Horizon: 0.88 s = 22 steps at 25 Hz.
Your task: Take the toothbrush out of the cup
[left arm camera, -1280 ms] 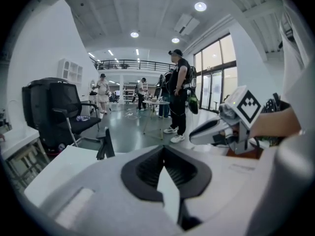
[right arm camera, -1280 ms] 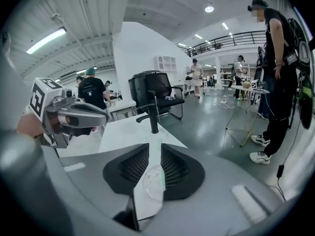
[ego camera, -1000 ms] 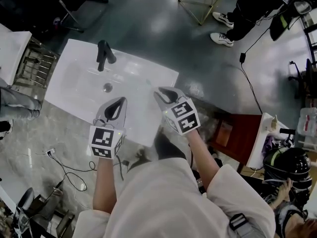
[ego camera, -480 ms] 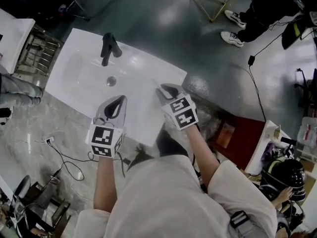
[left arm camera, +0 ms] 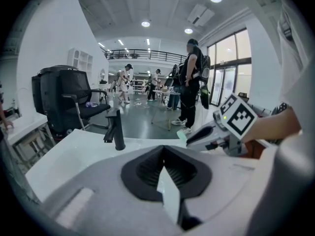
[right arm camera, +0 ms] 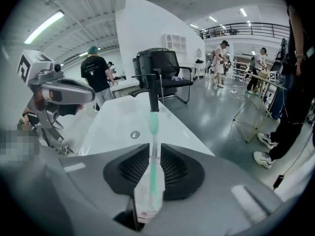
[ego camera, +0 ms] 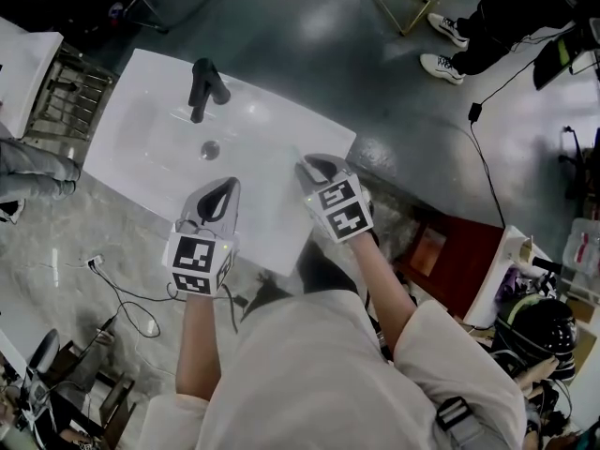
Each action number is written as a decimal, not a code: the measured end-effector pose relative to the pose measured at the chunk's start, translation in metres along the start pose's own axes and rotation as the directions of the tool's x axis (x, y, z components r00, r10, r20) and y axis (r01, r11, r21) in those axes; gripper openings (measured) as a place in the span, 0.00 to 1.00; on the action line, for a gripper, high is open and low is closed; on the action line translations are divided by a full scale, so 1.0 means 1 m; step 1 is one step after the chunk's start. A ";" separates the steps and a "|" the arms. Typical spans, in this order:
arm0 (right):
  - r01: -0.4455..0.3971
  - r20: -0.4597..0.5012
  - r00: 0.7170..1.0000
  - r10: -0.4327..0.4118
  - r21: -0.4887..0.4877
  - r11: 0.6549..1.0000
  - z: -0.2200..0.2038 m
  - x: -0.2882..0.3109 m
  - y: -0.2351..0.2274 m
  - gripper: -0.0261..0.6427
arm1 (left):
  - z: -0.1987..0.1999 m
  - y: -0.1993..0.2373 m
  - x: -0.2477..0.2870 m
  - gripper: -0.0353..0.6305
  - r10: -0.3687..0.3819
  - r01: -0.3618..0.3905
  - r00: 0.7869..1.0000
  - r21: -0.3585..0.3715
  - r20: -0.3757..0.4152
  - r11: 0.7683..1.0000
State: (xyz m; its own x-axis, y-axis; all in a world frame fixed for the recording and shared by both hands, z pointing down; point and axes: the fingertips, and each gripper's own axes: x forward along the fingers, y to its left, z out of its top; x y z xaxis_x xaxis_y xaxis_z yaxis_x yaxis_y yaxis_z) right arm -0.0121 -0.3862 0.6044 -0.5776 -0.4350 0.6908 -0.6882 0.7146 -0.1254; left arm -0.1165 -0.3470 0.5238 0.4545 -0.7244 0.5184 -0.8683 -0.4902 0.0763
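your right hand-held gripper (right arm camera: 153,144) is clamped on the toothbrush (right arm camera: 153,122) handle, bristles aimed ahead toward the faucet (right arm camera: 153,90), over the counter's (ego camera: 272,218) right edge. it looks lifted free, with no cup in sight. your left hand-held gripper (left arm camera: 163,146) hangs pinched together and empty by the near edge, probably just keeping clear.

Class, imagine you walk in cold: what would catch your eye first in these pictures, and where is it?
The green toothbrush clamped in the right tongs, its head pointing out over the white sink. Next, the black tap at the sink's far edge, and the left tongs, shut on nothing above the sink's near side.
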 end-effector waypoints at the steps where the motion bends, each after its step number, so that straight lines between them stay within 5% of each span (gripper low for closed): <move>1: 0.008 -0.010 1.000 -0.009 -0.011 1.000 -0.002 0.001 -0.001 0.15 | 0.000 0.000 0.001 0.06 -0.003 0.003 1.000 0.001 0.000 1.000; 8: 0.039 -0.067 0.997 -0.046 -0.106 0.994 -0.008 0.002 -0.004 0.12 | -0.002 -0.004 0.003 0.06 -0.014 0.014 1.000 0.003 -0.006 1.000; 22: 0.075 -0.001 0.997 -0.075 -0.080 0.994 0.005 -0.019 -0.003 0.10 | -0.001 -0.008 -0.008 0.06 -0.031 0.031 0.999 0.010 0.016 0.999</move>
State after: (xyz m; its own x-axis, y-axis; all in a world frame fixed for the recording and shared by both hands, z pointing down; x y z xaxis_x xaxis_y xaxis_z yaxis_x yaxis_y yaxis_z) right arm -0.0016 -0.3829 0.5878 -0.5237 -0.4867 0.6991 -0.6922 0.7215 -0.0162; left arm -0.1128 -0.3369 0.5195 0.4844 -0.7167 0.5018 -0.8519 -0.5170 0.0839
